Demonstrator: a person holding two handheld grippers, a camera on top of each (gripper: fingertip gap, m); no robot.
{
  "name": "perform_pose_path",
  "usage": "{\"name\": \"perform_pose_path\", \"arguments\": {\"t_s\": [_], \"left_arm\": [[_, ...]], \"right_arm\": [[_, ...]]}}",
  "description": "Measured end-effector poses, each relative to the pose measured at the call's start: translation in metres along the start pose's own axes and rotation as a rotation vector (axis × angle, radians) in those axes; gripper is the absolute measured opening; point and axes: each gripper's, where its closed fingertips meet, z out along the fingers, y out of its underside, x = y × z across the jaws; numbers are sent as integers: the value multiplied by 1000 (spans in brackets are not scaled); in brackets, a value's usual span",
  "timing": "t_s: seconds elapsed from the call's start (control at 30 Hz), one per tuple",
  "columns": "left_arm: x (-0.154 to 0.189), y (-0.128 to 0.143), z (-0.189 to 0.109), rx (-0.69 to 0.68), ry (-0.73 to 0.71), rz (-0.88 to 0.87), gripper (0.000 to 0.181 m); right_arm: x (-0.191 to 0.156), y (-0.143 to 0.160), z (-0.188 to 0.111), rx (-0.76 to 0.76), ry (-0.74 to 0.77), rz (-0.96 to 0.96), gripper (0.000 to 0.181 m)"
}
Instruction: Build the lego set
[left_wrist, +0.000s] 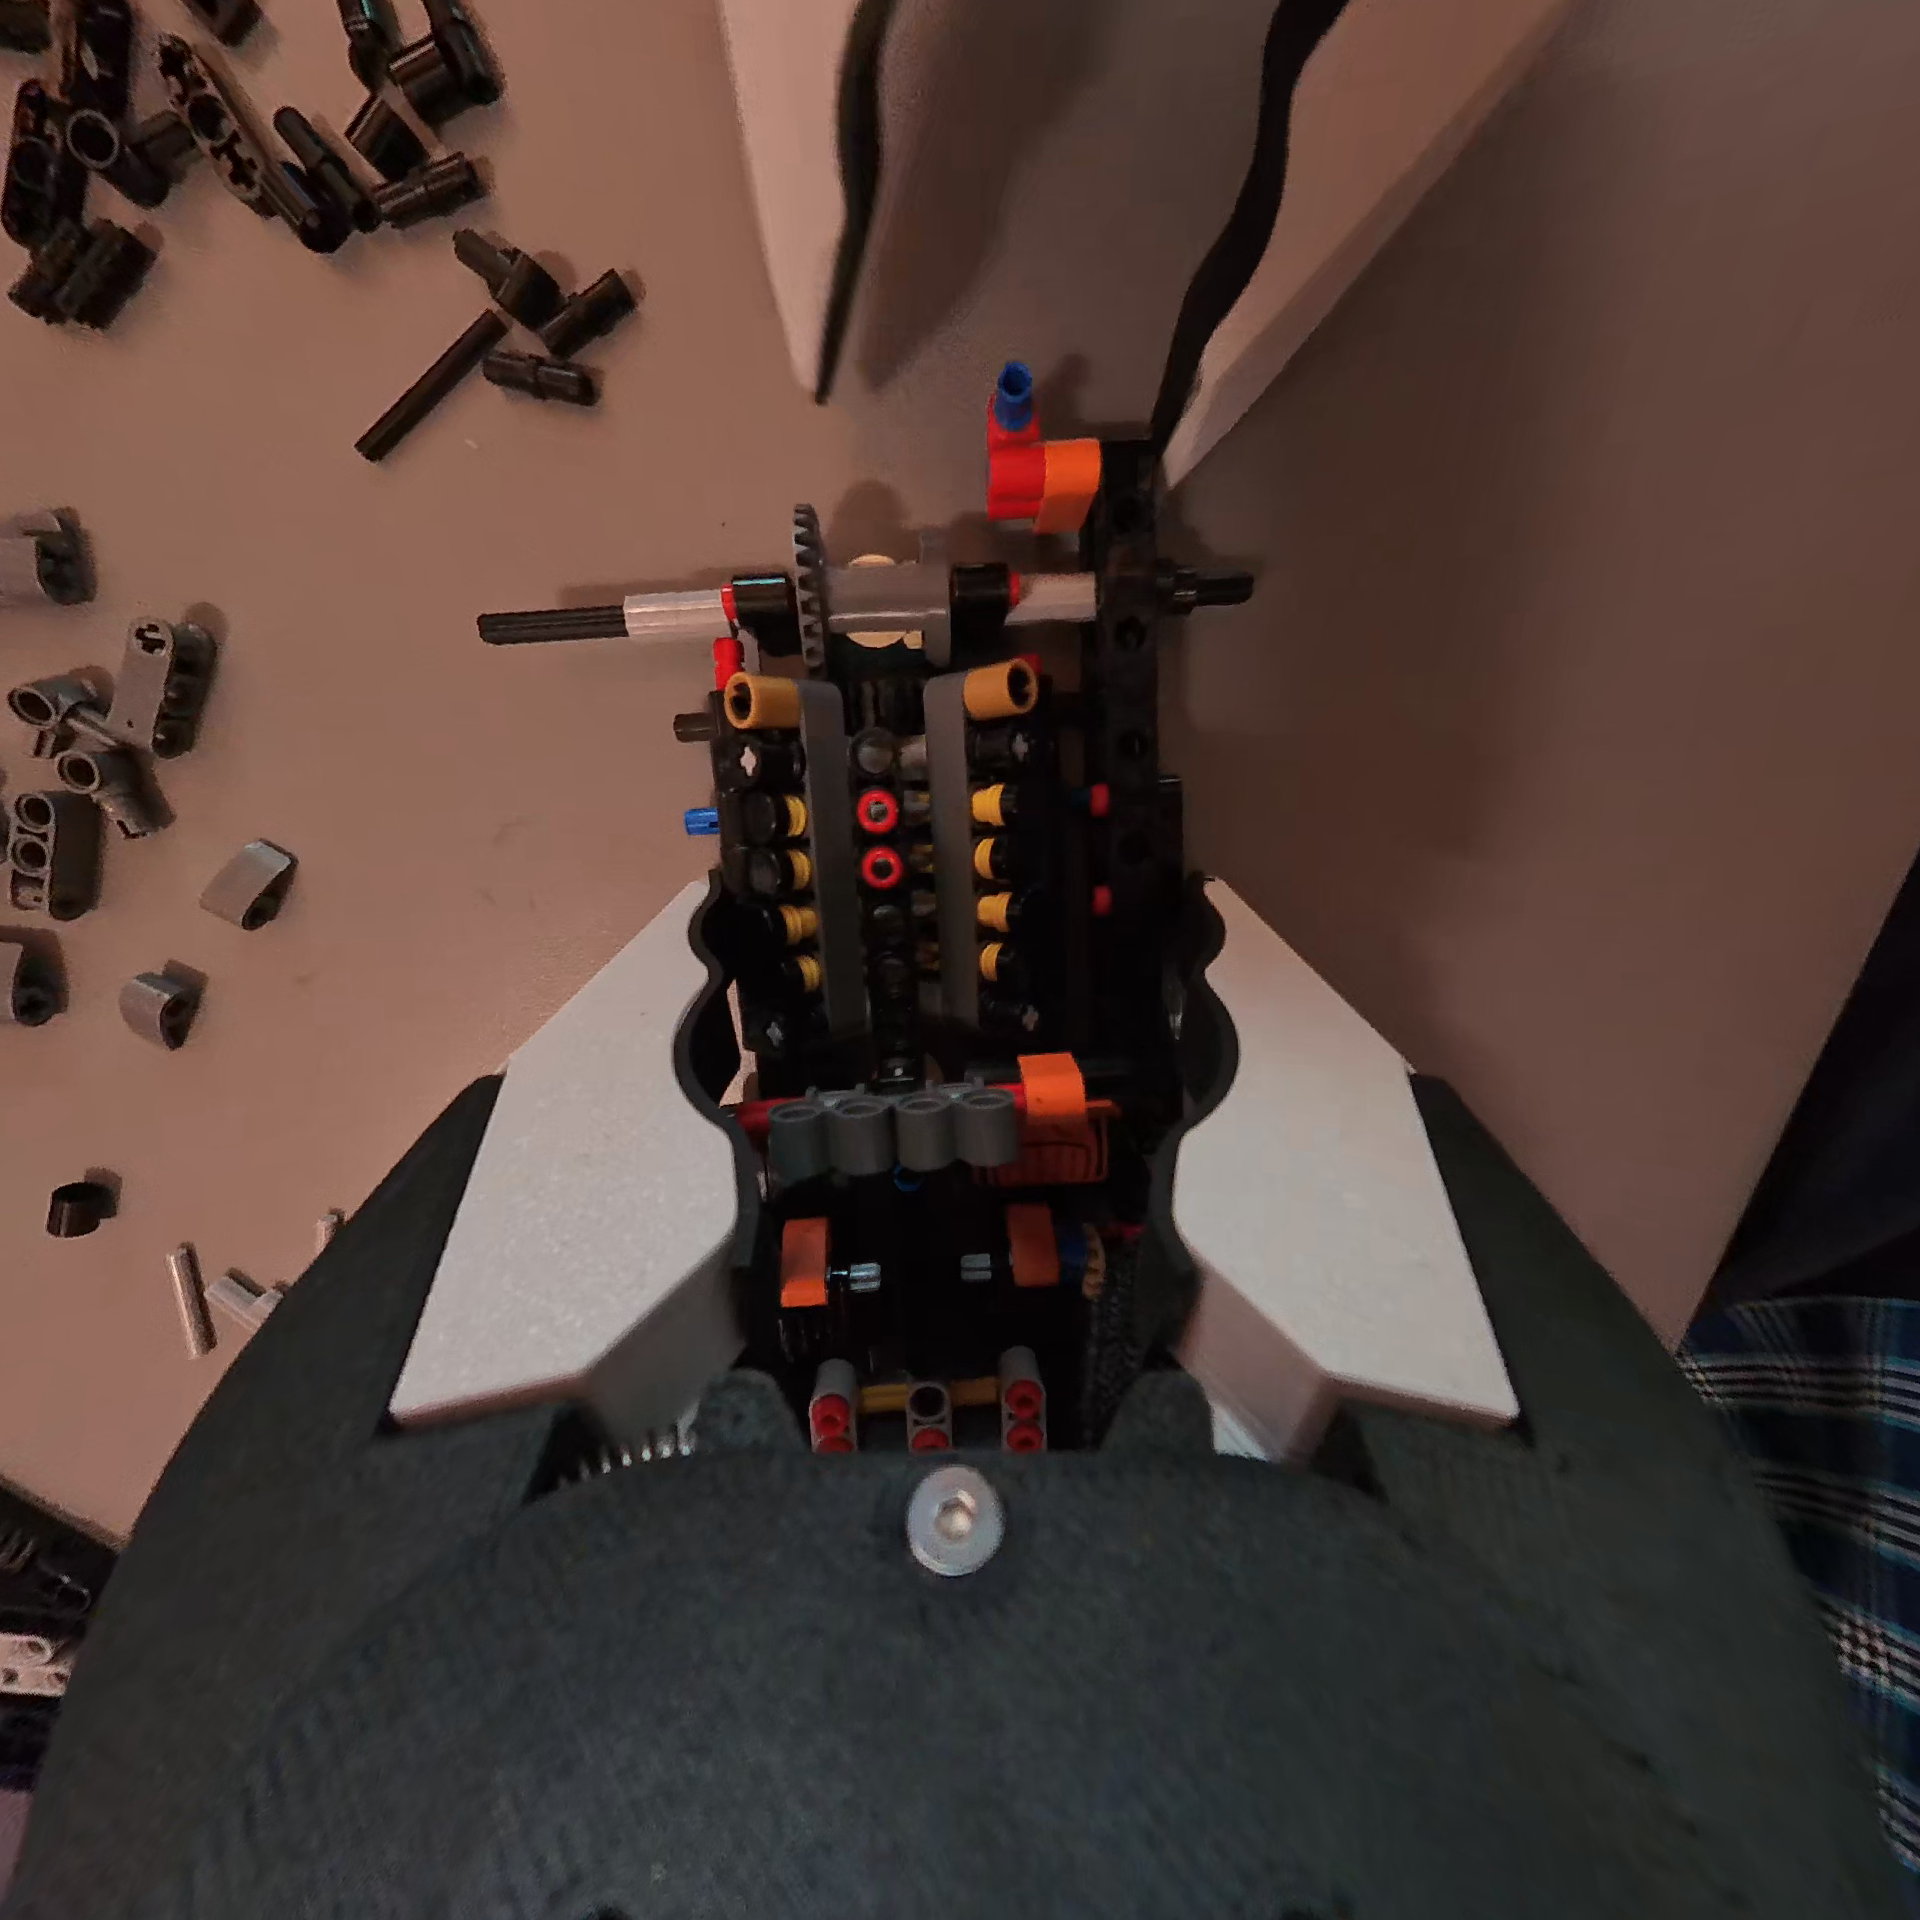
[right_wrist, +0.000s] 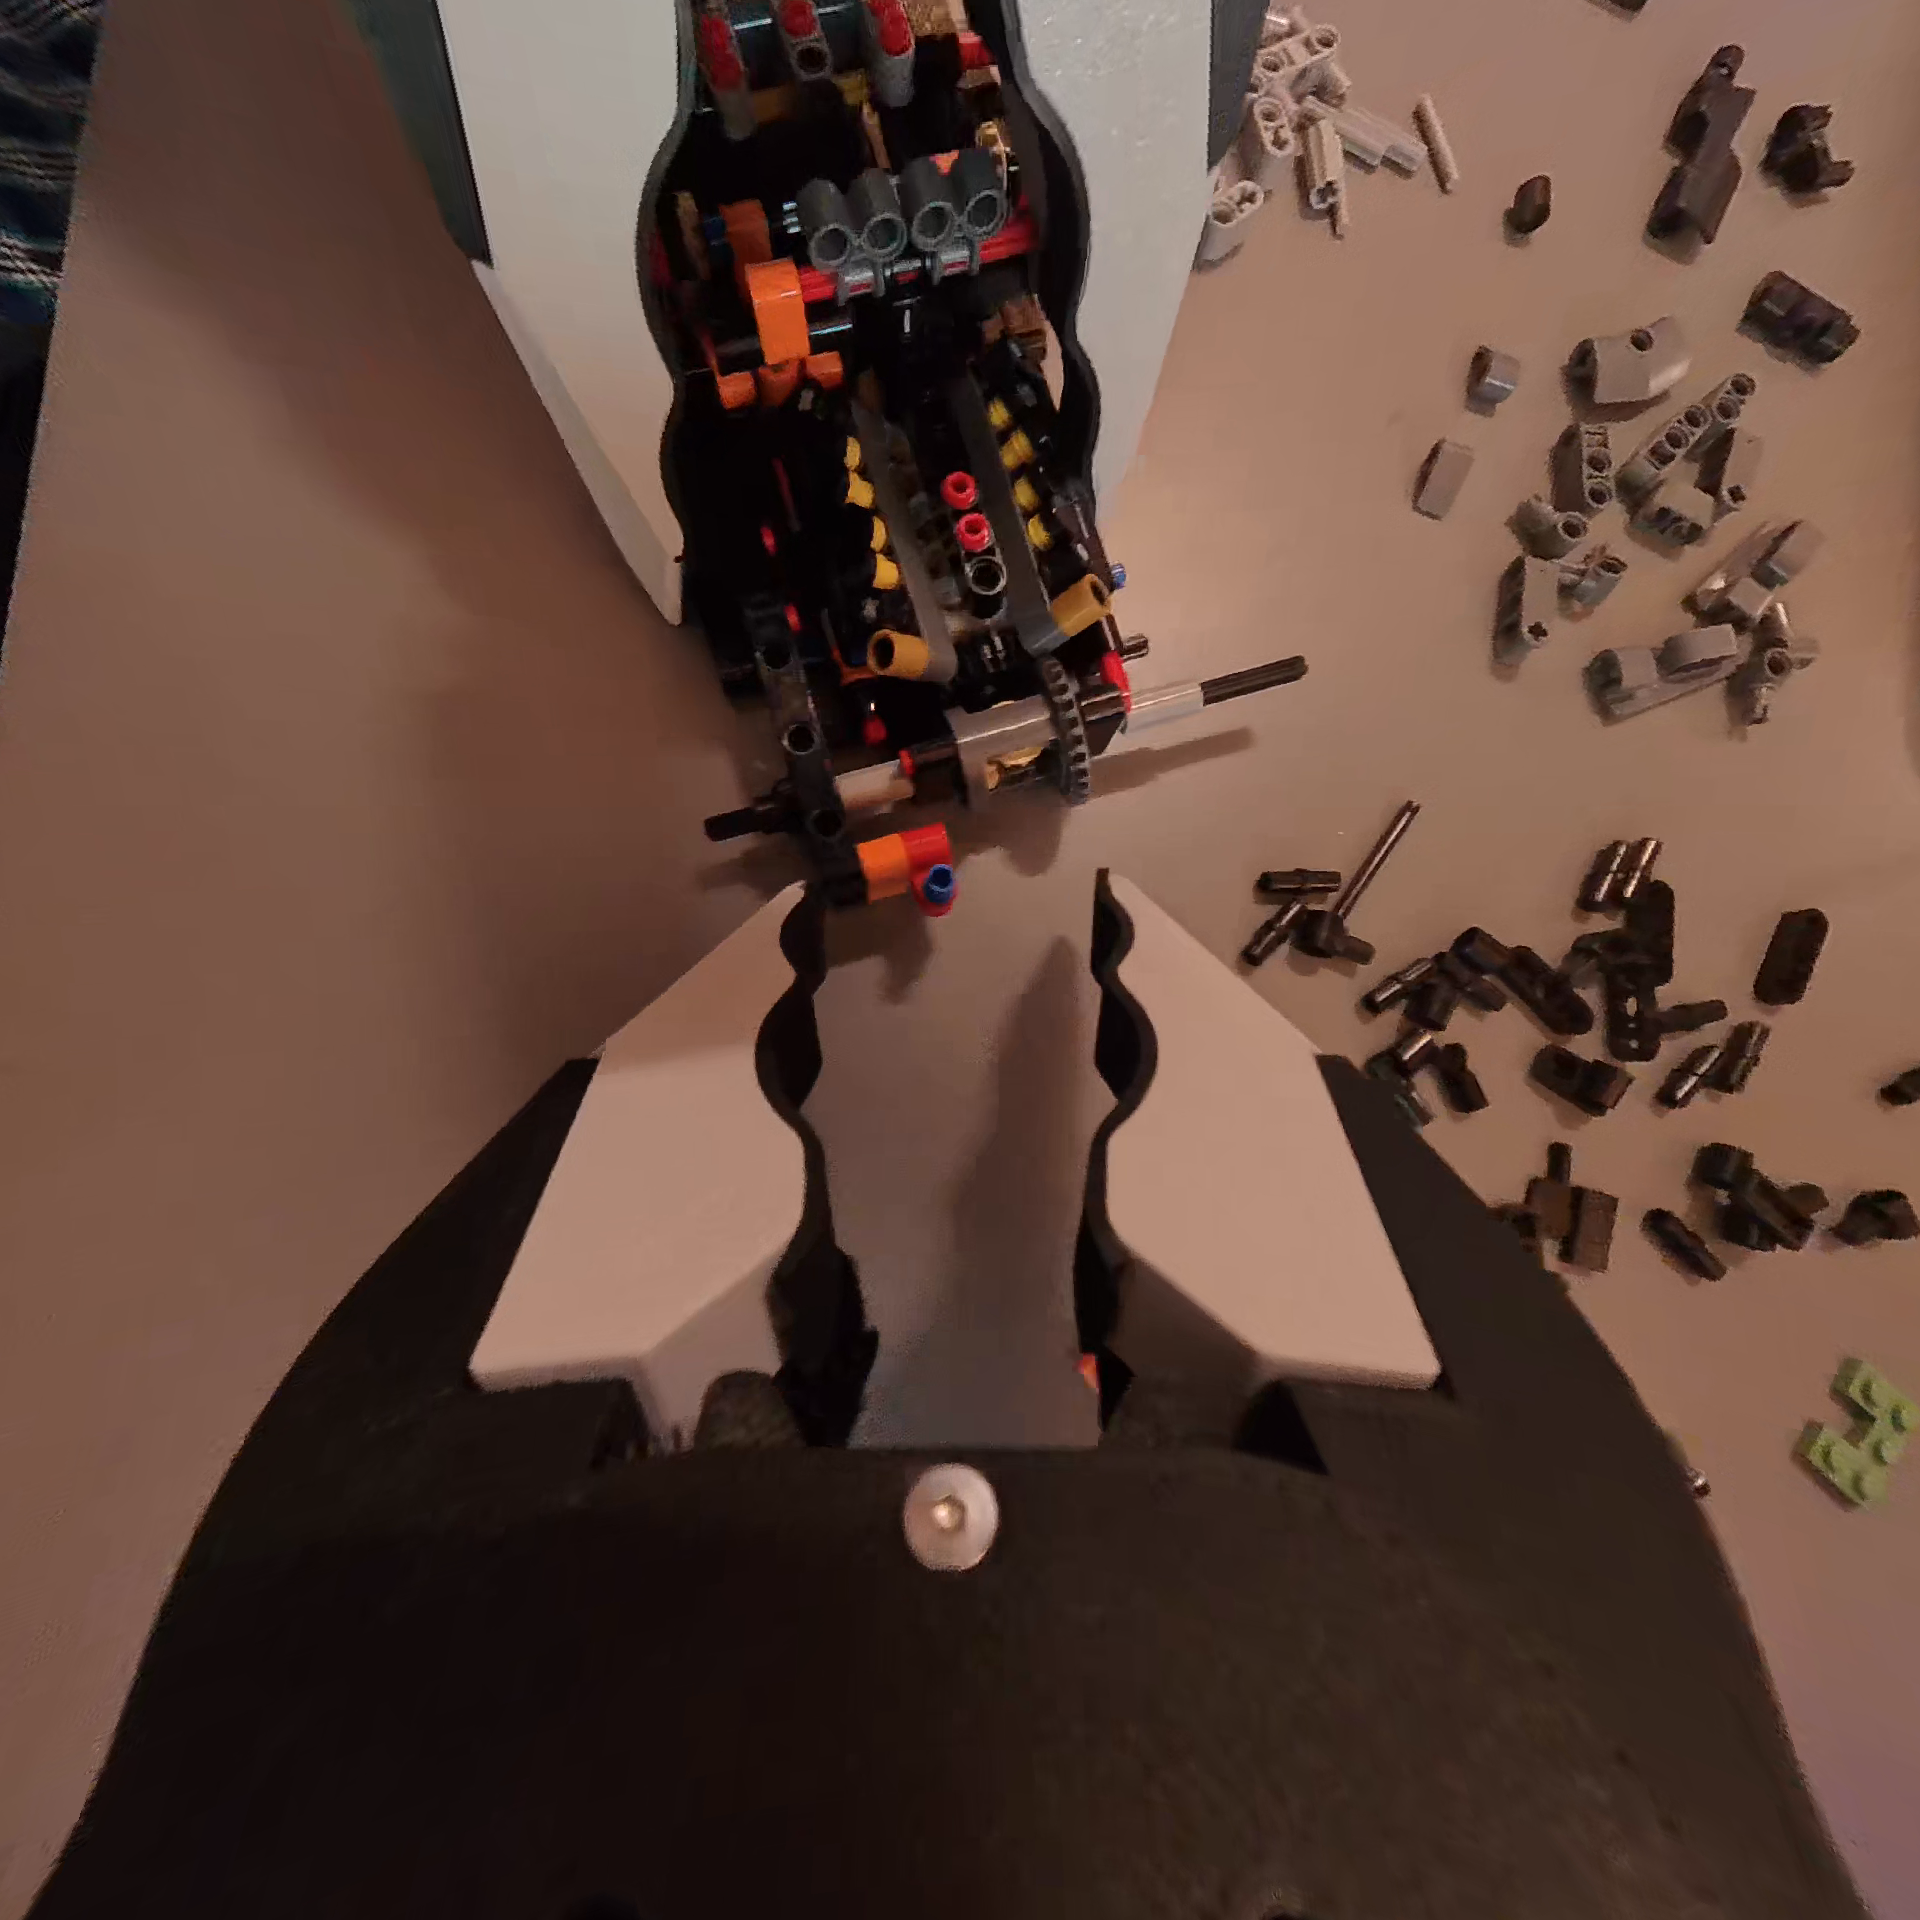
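Observation:
A partly built lego assembly (left_wrist: 914, 894), black with yellow, red and orange parts, a grey gear and a long cross axle, lies on the table. My left gripper (left_wrist: 951, 925) is shut on the assembly, its white fingers on both sides of the body. The assembly also shows in the right wrist view (right_wrist: 935, 499), held by the left gripper (right_wrist: 873, 312) from the far side. My right gripper (right_wrist: 951, 904) is open and empty, its tips just short of the orange and red end piece (right_wrist: 899, 862). The right gripper's fingers (left_wrist: 1039, 156) show blurred at the top of the left wrist view.
Loose black pins and connectors (right_wrist: 1538, 1008) and grey pieces (right_wrist: 1652, 520) lie scattered at the right on the tan table (right_wrist: 312, 727). A green plate (right_wrist: 1865, 1444) lies at the far right. The same piles show in the left wrist view, black (left_wrist: 260, 156) and grey (left_wrist: 94, 790). Plaid cloth (left_wrist: 1808, 1455) is at the right edge. The left gripper's tips are roughly 7 cm from the right gripper's. To the green plate (right_wrist: 1865, 1444): right tips about 20 cm, left tips about 25 cm.

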Motion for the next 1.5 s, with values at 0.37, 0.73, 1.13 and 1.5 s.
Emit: {"name": "perform_pose_path", "arguments": {"t_s": [0.37,0.73,1.13,1.5], "left_arm": [[0,1,-1,12,16,28,85],[-1,1,-1,27,18,30,84],[5,2,0,23,18,39,94],[2,2,-1,72,27,55,86]], "right_arm": [[-4,-9,18,32,-187,-72,58],[-5,-9,19,50,-203,-78,55],[-8,-7,19,58,-200,-85,54],[-8,-10,18,68,-152,-123,53]]}}
